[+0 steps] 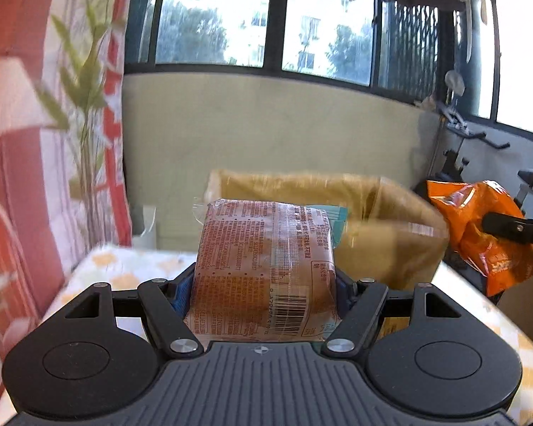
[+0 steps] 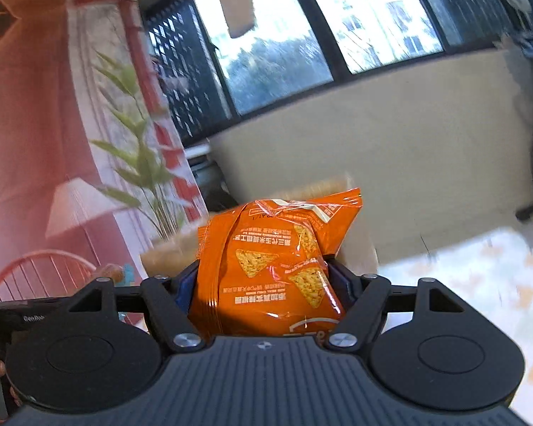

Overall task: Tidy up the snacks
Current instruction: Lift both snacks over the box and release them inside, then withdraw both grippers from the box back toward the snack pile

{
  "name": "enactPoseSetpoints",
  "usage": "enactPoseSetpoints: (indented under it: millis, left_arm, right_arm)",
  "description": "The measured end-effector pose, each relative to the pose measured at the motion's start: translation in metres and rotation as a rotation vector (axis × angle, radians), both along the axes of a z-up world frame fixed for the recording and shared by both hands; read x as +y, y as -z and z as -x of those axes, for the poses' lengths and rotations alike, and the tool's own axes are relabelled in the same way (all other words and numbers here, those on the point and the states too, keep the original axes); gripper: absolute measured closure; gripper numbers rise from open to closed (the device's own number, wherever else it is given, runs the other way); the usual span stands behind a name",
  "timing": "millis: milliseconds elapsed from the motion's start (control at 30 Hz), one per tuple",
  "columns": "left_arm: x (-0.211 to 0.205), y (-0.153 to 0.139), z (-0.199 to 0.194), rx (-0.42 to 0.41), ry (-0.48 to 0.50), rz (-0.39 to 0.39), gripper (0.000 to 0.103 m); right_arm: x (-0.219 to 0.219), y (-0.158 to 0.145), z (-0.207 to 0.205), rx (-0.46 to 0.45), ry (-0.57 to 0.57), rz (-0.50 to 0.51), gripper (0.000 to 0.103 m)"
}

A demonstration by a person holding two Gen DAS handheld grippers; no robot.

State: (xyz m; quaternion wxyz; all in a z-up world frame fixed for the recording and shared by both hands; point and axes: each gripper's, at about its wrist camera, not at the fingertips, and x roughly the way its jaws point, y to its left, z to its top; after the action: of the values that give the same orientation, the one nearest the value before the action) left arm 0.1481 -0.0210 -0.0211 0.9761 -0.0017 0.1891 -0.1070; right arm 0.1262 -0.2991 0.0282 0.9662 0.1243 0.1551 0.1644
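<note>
While both views blur at the edges, the centres read clearly enough. In the left wrist view, the left gripper (image 1: 264,284) is clamped on a clear-wrapped bread pack (image 1: 263,269) at lower centre of the frame; its blue pads press the pack's two sides, printed text and a barcode face the camera. Behind the pack, mid-frame, stands an open cardboard box (image 1: 380,213), its inner wall showing; a teal-edged packet (image 1: 335,218) peeks out just right of the bread pack, against the box. The box rests on a table with a pale yellow-patterned cloth (image 1: 124,266), lower left.

At the right edge of the same view, an orange chip bag (image 1: 479,234) hangs above the table edge, pinched by a black finger (image 1: 508,229) of the other tool.

In the right wrist view, the right gripper (image 2: 263,284) is closed on that orange chip bag (image 2: 277,266), lower centre, pads squeezing both sides so the foil creases. Box edge (image 2: 167,255) shows behind, blurred. Patterned cloth appears lower right (image 2: 479,277).

Background in both: dark-framed windows (image 1: 266,21) across the top, a red-and-white curtain (image 1: 17,142) at left, a leafy plant (image 2: 142,163) in front of it.
</note>
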Motion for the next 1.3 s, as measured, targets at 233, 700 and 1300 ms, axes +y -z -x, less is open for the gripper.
enactPoseSetpoints:
  millis: [233, 700, 1300]
  left_arm:
    - [-0.021, -0.032, -0.059, -0.040, -0.004, -0.016, 0.028]
    - [-0.052, -0.022, -0.150, 0.030, -0.015, -0.082, 0.028]
    - [-0.048, -0.021, -0.147, 0.042, -0.001, -0.112, 0.018]
  right_arm:
    - [0.018, -0.030, -0.082, -0.050, -0.003, 0.118, 0.030]
    - [0.047, 0.017, -0.189, 0.109, 0.053, 0.316, 0.030]
    - [0.051, 0.009, -0.167, 0.130, 0.010, 0.390, 0.010]
